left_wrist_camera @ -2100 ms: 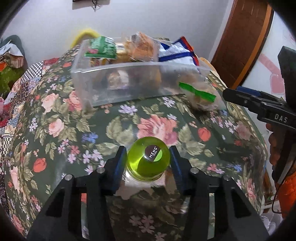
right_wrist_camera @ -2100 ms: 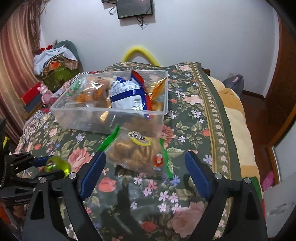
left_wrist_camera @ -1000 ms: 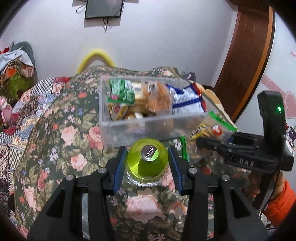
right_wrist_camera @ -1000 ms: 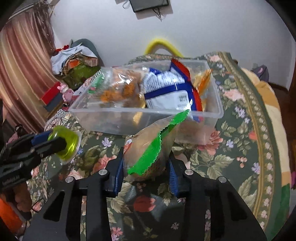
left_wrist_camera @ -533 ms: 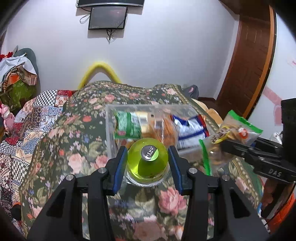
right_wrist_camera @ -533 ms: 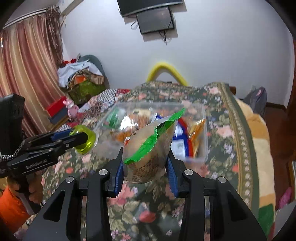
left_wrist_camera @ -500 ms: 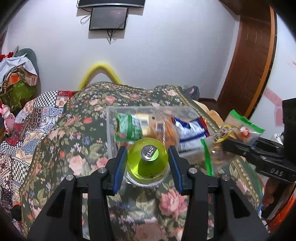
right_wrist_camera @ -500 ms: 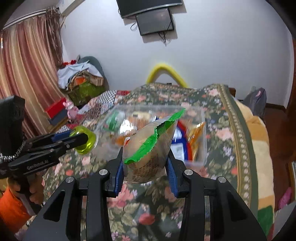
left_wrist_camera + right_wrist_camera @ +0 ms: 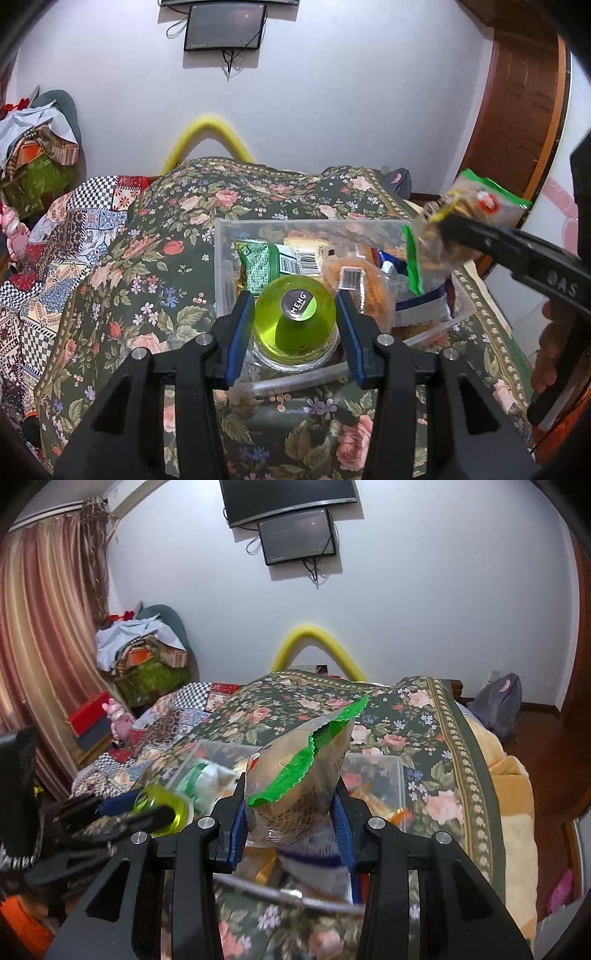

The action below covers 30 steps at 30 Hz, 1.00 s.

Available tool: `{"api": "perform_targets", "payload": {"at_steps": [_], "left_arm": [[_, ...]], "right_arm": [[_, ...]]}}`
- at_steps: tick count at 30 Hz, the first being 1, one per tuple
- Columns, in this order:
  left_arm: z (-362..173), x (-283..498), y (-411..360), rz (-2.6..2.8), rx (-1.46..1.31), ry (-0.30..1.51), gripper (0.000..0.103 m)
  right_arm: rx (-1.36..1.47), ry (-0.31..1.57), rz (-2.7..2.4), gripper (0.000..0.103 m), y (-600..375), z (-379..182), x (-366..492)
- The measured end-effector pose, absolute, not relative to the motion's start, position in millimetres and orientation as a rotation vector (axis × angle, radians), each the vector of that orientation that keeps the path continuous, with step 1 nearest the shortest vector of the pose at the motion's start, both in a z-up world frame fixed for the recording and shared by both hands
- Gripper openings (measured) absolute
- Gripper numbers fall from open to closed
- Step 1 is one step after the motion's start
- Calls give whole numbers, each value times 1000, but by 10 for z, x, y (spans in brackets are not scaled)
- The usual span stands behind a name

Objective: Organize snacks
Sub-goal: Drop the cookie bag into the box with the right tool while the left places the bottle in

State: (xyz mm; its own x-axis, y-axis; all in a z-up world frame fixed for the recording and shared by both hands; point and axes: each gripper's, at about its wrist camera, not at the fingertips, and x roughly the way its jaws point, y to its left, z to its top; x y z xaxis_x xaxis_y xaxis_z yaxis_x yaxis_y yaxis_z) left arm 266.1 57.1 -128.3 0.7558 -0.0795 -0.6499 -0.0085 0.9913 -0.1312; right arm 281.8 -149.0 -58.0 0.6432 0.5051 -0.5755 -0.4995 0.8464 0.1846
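The green jelly cup point(image 9: 295, 325) held by the left gripper point(image 9: 295, 328) blocks the near side of the clear bin point(image 9: 310, 223), so whatever lies beneath it there is out of sight. The snack bag point(image 9: 295, 775) in the right gripper point(image 9: 290, 812) covers the bin's middle; its print is too small to read. The bin's near rim point(image 9: 288, 893) is a blurred streak. The packets point(image 9: 266, 266) inside overlap, their labels unreadable. The bed point(image 9: 122, 295) runs off the frame at its near edge.
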Motion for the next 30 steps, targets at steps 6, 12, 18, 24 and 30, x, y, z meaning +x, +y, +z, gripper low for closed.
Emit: {"api": "perform_targets", "payload": {"at_steps": [6,12,18,24,30], "left_arm": [[-1423,2784,604,-29,-140,739,44],[-1467,2821,636,-12,-144,746,45],[-1451,2804,679,-6,-157,764,45],[-1271,2703,654,1,-138,736,45],[-929,2433,603,-6,-140,661,45]], "right_arm": [[33,704,569,37,-1393,-722,2964],[17,714,567,38,-1391,-777,2957],[-9,738,541,57,-1459,-764,2928],[0,727,527,78,-1614,-680,2814],[-10,666,525,78,-1748,-426,2569]]}}
